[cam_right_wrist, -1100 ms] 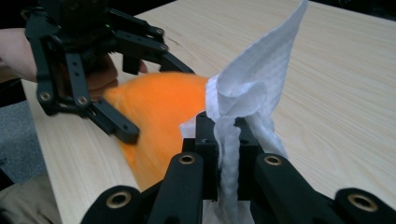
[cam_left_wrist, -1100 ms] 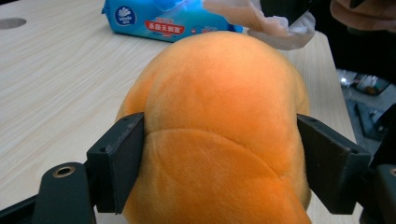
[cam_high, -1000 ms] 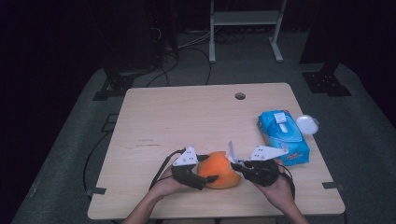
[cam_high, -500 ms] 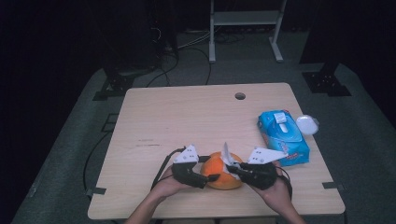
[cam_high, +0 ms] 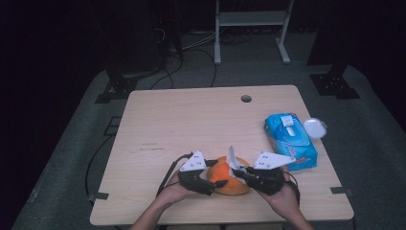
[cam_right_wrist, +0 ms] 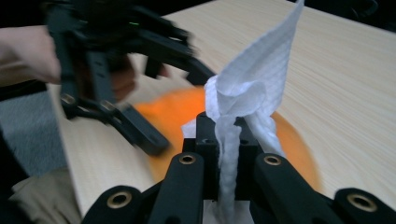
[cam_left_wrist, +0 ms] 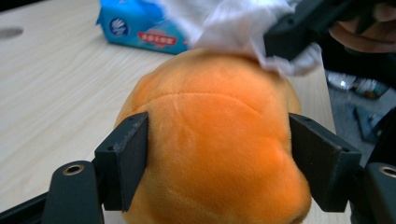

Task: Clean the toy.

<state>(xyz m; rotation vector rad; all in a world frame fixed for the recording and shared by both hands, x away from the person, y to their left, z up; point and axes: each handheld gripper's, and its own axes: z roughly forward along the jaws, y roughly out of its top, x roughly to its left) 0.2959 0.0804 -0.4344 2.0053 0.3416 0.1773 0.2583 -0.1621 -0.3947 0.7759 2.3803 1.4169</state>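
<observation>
While the orange plush toy [cam_left_wrist: 210,154], round and softly fuzzy, is lying near the table's [cam_high: 191,120] front edge, we are clamping it between our left gripper's [cam_left_wrist: 217,154] jaws and pinching a crumpled white tissue [cam_right_wrist: 252,88] against its top with our right gripper [cam_right_wrist: 227,140].

Both hand-held grippers meet low at the near edge, jaws turned toward each other.

The left hand-held gripper [cam_high: 221,183] points right, its jaws spread wide and pressing on both flanks of what sits between them. The right hand-held gripper [cam_high: 238,173] points left, jaws pinched tight together. Both forearms come up from the bottom edge, hands wrapped around the grips.
</observation>
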